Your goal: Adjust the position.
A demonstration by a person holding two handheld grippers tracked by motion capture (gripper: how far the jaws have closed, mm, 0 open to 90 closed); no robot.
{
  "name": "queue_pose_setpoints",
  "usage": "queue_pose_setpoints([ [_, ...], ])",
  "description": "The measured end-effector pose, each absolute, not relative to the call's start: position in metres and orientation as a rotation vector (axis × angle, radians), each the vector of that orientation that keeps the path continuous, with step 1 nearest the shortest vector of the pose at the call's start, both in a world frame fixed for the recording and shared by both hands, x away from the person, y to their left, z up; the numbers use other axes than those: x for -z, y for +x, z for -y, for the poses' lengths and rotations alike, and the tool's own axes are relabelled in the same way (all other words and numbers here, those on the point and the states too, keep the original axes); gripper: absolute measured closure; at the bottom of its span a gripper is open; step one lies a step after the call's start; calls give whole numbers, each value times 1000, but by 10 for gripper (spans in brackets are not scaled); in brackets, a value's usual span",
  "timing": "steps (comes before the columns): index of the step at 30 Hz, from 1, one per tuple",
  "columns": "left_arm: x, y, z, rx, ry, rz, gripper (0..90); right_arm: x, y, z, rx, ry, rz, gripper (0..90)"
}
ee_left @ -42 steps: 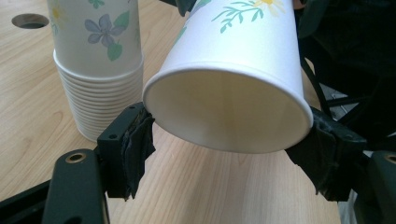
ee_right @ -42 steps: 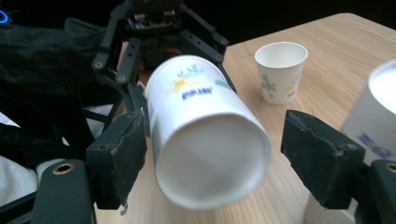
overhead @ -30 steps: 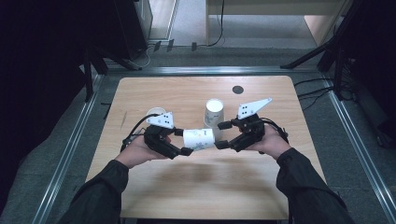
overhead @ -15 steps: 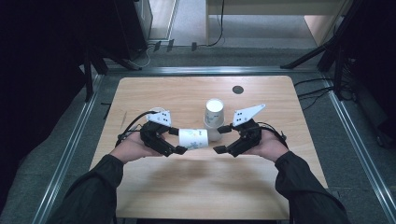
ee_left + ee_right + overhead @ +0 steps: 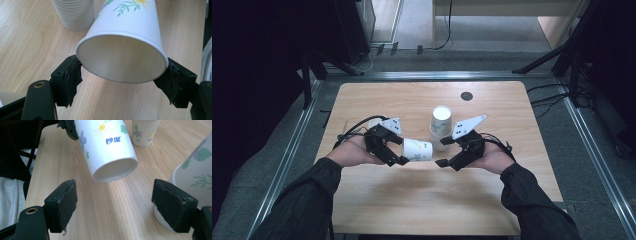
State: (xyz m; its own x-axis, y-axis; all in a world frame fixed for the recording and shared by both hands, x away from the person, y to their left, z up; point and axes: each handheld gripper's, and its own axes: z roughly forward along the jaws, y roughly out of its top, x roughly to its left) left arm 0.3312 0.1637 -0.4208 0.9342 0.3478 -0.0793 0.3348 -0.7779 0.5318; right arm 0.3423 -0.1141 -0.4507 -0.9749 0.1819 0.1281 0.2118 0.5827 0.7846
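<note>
Near the middle of the worktop (image 5: 377,210), the left gripper (image 5: 393,151) is clamping its jaws on the rim of one paper cup (image 5: 417,149) lying sideways, base pointing at the wide-open right gripper (image 5: 447,161), while one stack of cups (image 5: 440,127) is standing just behind, both hands lying low.

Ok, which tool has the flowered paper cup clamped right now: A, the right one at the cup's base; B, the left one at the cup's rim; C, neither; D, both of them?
B: the left tool has its pads pressed on either side of the cup at the rim, while the right tool stands open, short of the base.
</note>
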Motion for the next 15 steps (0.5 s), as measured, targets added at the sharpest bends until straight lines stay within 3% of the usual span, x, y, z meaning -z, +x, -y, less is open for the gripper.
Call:
queue_pose_setpoints([
  [15, 416, 335, -144, -20, 2631, -436, 243, 459, 340, 94, 1317, -292, 2780, 210],
])
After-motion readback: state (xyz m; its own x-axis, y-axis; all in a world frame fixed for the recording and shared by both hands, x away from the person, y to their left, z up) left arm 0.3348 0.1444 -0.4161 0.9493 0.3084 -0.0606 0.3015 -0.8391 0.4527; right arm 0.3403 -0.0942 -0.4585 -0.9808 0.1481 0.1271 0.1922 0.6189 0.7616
